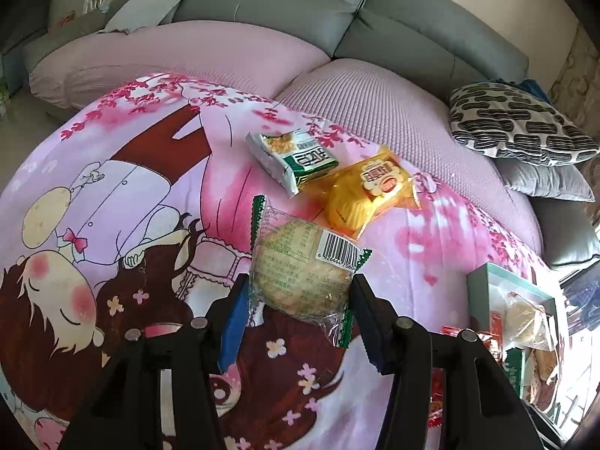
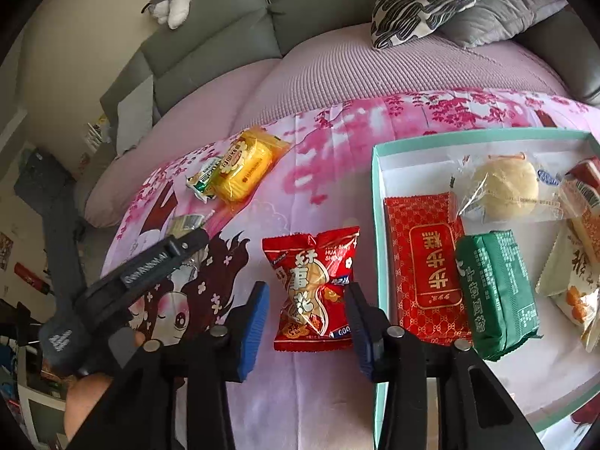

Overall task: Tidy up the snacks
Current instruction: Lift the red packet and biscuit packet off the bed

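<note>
Pink cartoon blanket [image 1: 112,225] on sofa | your left gripper [image 1: 300,292] clamps clear-wrapped pastry [image 1: 296,266], green pack [image 1: 292,157] at 12 | your right gripper [image 2: 307,300] straddles red peanut bag [image 2: 315,285], pads not clearly pressing; teal box [image 2: 377,172] at 3

A barcode is seen on the white label of the clear-wrapped round pastry [image 1: 300,273], with the digits 6 92666 and 7060 legible beneath it before the label curls away. On the red peanut packet [image 2: 315,288], the Latin letters HUA SHENG are printed near the top beside large Chinese characters. Gold Chinese characters are framed on the flat red packet [image 2: 427,266] in the teal box [image 2: 377,172]. Print on the green packet [image 2: 497,292] and the yellow packet [image 1: 369,191] is too small to be read.
</note>
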